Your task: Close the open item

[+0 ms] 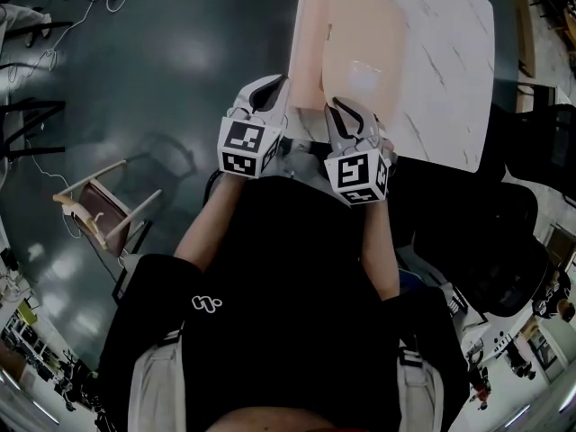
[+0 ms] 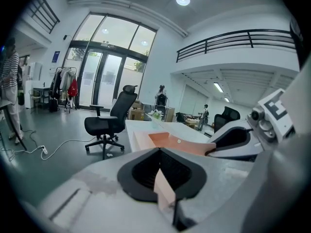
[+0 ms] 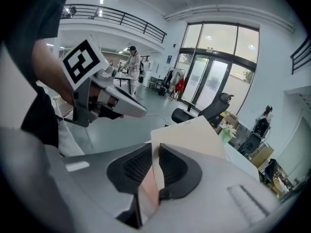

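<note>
Seen from above, a seated person held two grippers side by side at the near edge of a white table [image 1: 450, 70], which filled the frame from 12 to 2 o'clock. A peach folder [image 1: 360, 48] lay open on the table at 12 o'clock from both grippers, its near edge reaching them.

The left gripper [image 1: 268, 93] met the folder's near left corner. In the left gripper view its jaws were pressed together on a thin peach sheet of the folder [image 2: 170, 140], pinched edge-on between the pads of the left gripper [image 2: 163, 176]. The rest of the folder stretched away over the table toward 12 o'clock, with the right gripper [image 2: 238, 141] beside it at 3 o'clock.

The right gripper [image 1: 345, 120] held the folder's near edge just right of the left one. In the right gripper view its jaws [image 3: 154, 176] pinched a sheet of the folder, and a pale panel [image 3: 189, 135] rose tilted past them toward 1 o'clock. The left gripper [image 3: 104, 98] showed at 10 o'clock.

A wooden chair [image 1: 99, 207] stood on the dark floor at 9 o'clock of the head view
</note>
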### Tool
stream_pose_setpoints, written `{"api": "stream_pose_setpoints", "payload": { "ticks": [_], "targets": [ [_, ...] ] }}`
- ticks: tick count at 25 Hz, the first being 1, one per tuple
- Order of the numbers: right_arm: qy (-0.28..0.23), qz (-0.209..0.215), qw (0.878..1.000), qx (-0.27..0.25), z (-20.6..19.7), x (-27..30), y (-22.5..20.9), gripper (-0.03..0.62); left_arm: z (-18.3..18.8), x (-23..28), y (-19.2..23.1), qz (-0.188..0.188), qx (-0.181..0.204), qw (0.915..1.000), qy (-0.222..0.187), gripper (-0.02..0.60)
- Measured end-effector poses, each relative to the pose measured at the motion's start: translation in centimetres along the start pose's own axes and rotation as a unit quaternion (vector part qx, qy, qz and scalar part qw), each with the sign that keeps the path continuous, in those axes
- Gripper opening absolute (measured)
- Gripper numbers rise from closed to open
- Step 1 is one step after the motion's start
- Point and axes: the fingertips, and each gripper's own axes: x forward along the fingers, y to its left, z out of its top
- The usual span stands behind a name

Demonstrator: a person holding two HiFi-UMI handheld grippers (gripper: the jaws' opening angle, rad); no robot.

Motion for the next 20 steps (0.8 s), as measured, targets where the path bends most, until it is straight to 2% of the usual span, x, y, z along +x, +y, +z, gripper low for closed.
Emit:
{"api": "stream_pose_setpoints", "payload": {
  "ticks": [20],
  "targets": [
    [0.088, 0.104, 0.988, -0.068, -2.5, 6.0, 4.6, 0.052, -1.8, 0.2, 2.2, -0.015, -0.012, 0.9994, 0.029, 0.0]
  ]
}}
